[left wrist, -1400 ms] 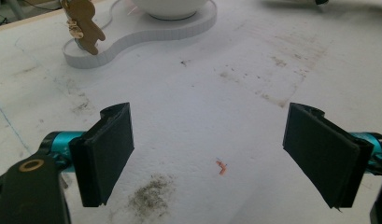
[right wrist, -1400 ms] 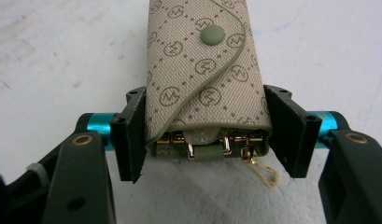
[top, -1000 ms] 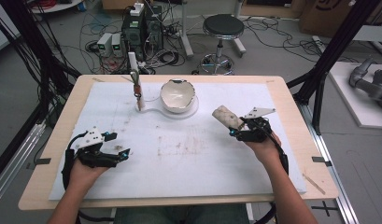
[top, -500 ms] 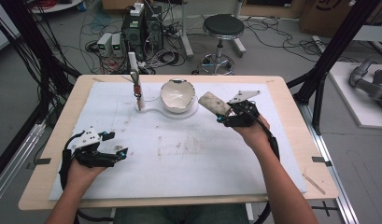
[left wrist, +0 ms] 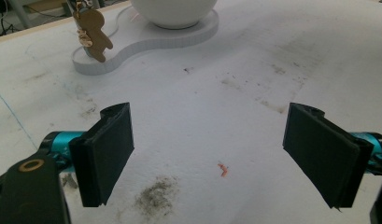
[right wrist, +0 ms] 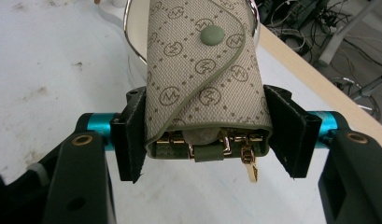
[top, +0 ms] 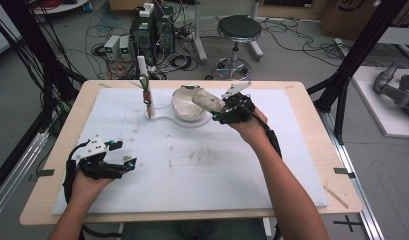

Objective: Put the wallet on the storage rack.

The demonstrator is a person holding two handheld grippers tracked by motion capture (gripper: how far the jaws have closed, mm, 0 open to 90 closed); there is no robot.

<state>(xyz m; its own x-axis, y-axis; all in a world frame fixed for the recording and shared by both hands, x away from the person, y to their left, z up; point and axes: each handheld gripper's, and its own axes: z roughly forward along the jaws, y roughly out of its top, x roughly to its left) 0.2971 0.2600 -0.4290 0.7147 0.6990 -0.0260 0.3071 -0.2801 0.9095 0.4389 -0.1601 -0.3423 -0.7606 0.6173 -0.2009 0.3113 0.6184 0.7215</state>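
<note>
Lab: cabled electronics [top: 142, 37], frame rig [top: 357, 55]

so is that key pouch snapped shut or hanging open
Shut: in the right gripper view the key pouch has its flap folded over with the green snap pressed down, held between the right tongs.

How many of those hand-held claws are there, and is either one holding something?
2. The left claw rests low on the white mat, jaws wide apart with nothing between them. The right claw is up by the white bowl, shut on a patterned key pouch.
</note>
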